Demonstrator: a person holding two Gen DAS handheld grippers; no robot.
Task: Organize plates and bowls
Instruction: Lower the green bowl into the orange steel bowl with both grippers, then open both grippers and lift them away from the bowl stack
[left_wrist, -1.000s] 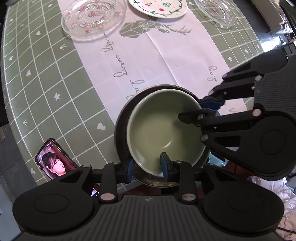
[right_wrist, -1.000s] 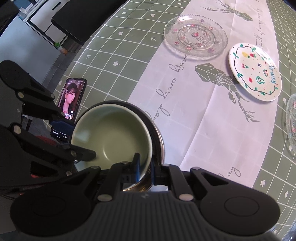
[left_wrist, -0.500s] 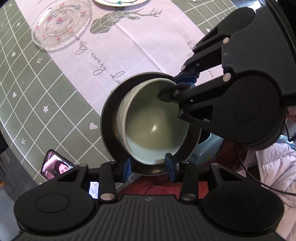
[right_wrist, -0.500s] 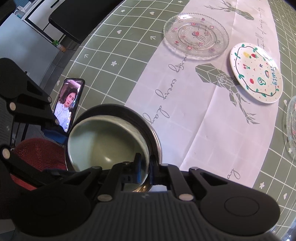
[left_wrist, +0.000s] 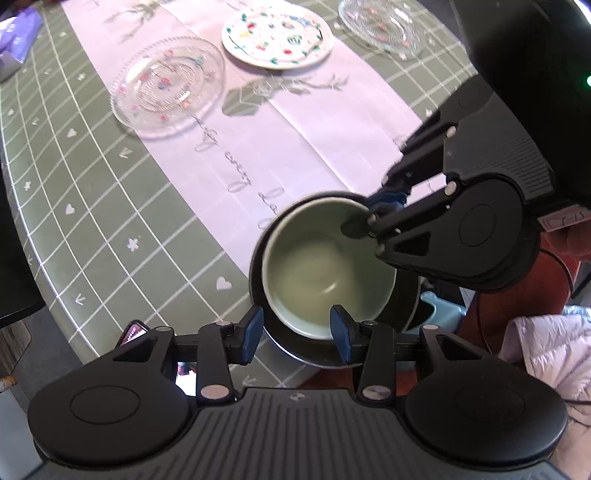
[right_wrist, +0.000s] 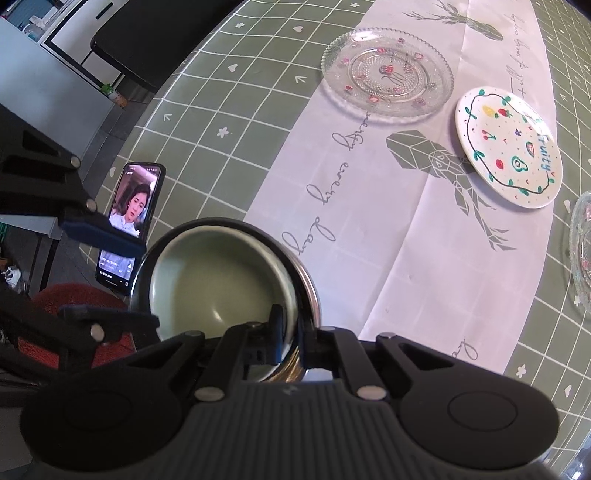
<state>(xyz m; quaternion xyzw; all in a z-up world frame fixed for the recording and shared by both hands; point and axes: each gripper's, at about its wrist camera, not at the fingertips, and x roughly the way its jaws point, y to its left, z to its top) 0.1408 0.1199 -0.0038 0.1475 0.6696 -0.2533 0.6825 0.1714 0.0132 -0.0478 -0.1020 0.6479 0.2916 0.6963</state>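
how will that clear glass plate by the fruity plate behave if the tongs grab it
The clear glass plate looks rigid and probably brittle, so it may chip. Its smooth sheen suggests it is slippery. It lies low and flat on the runner, so reaching its rim may be awkward.

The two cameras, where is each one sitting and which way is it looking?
Left wrist: sits on the left gripper, looking along its open fingers across the green bowl toward the plates; the right gripper shows at right.
Right wrist: sits on the right gripper, shut on the bowl's rim, facing the phone and plates; the left gripper's fingers show at left.
Shared: the green bowl in its dark bowl, glass plate, fruit plate.
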